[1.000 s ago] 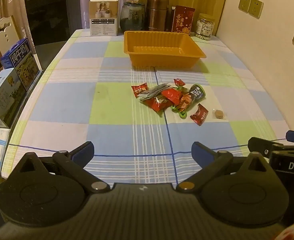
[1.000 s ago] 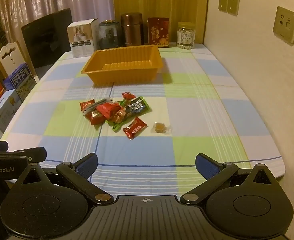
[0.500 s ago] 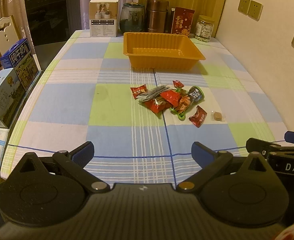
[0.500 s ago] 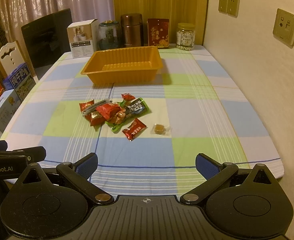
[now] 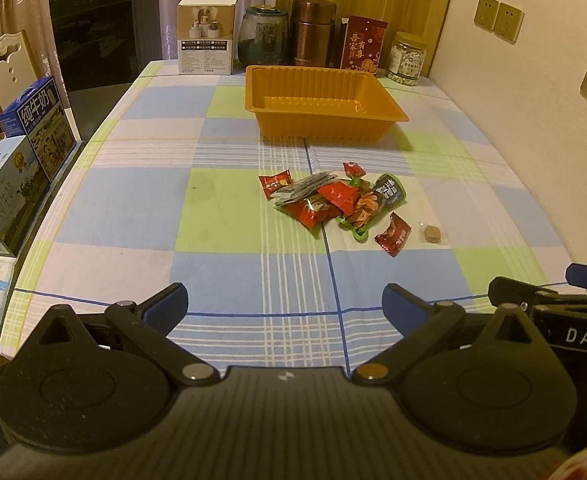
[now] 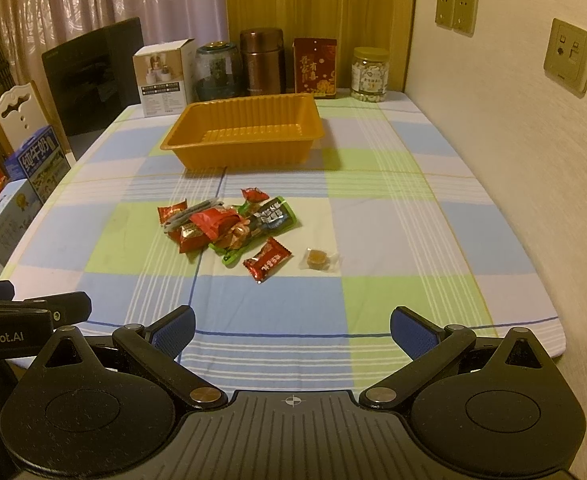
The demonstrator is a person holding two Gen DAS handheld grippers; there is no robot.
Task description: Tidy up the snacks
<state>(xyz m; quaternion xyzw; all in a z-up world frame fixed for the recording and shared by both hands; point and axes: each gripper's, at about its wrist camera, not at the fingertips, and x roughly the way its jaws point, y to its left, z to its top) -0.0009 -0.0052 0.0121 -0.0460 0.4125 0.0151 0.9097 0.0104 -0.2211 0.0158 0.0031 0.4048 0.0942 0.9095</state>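
The left gripper and right gripper hover at the near table edge, blue-padded fingers spread wide and empty, probably poised to start; further out, crinkly foil snack wrappers lie heaped on the checked tablecloth, one clear-wrapped brown candy apart; beyond, the ribbed orange plastic tray waits empty.

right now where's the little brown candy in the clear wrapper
The brown candy lies alone on the tablecloth, just right of the red candy, at the snack pile's right edge.
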